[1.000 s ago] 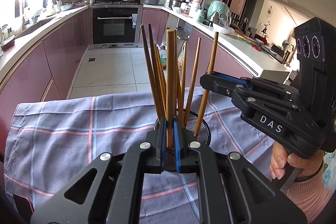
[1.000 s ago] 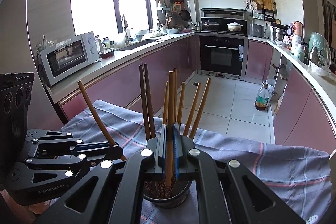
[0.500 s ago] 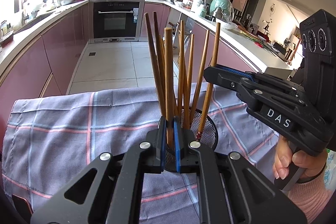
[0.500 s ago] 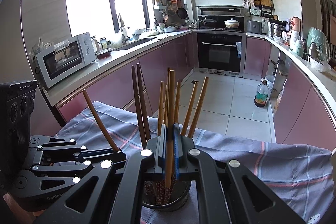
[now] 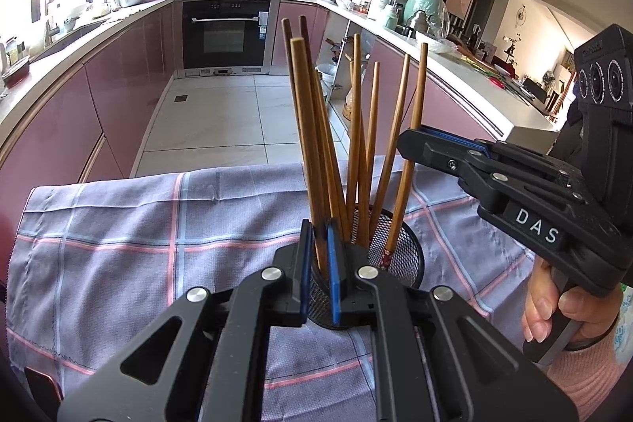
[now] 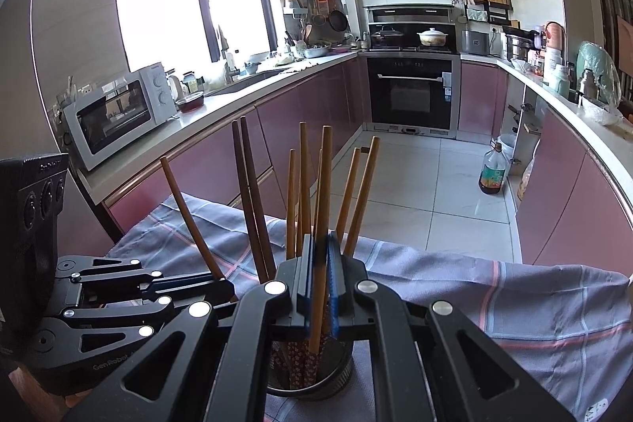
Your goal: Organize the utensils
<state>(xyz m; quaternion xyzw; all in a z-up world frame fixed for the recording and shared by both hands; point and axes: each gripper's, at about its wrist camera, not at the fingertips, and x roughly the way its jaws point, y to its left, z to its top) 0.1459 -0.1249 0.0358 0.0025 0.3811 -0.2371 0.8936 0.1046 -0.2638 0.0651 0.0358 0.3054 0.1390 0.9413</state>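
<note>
The mesh cup [image 5: 399, 256] stands on a checked cloth [image 5: 118, 244] near the table's far edge, at the centre of both wrist views, and a fan of wooden chopsticks [image 5: 360, 145] leans out of it in several directions. Two more sticks are on their way in, one per hand.

The left gripper [image 5: 319, 265] has its blue pads pressed together on one chopstick [image 5: 306, 145]. That stick rises toward twelve o'clock from the jaws and its lower end already dips inside the cup's rim. Holding it low on the shaft, nearly upright, looks like a way to steer the tip past the sticks already standing there.

The right gripper [image 6: 321, 287] is likewise clamped on a chopstick [image 6: 322, 204], whose patterned tip hangs inside the cup at about six o'clock in its own view. Seen from the left wrist, this gripper reaches in from three o'clock, gripping its stick about midway along. A hand [image 5: 554, 307] in a pink sleeve holds its handle at four o'clock.

Both sticks look to be in the last part of lowering; my guess is that releasing them comes next. The risk is that the crowded bundle snags a tip, or a stick tips out over the rim.

Beyond the cloth, at twelve o'clock, the tiled floor runs to an oven [image 5: 227, 26]; a microwave [image 6: 118, 111] sits at ten o'clock in the right view.
</note>
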